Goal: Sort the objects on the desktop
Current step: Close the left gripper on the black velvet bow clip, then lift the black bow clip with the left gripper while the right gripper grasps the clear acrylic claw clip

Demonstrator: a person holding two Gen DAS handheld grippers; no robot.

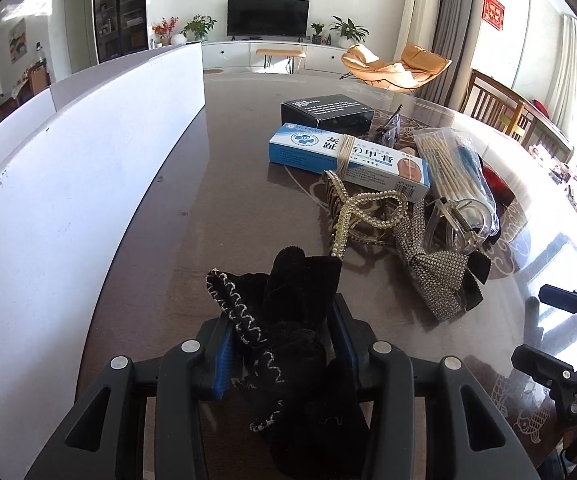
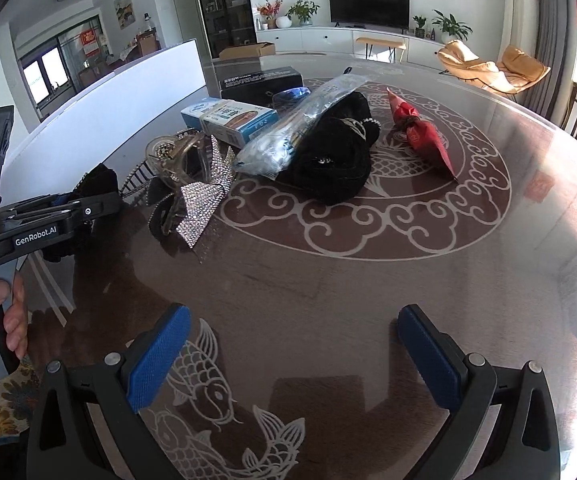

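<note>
My left gripper is clamped on the black velvet bow, mid-carry toward the white tray; right gripper wide, empty; next: release over tray.

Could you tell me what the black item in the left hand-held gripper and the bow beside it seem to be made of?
The black item looks like soft velvet or plush fabric: matte, fuzzy pile, with pale zigzag stitching along an edge. The bow looks like fabric covered in a grid of small rhinestones or studs that glitter, with dark pinked-edge cloth behind; the stones could be glass or plastic.
</note>
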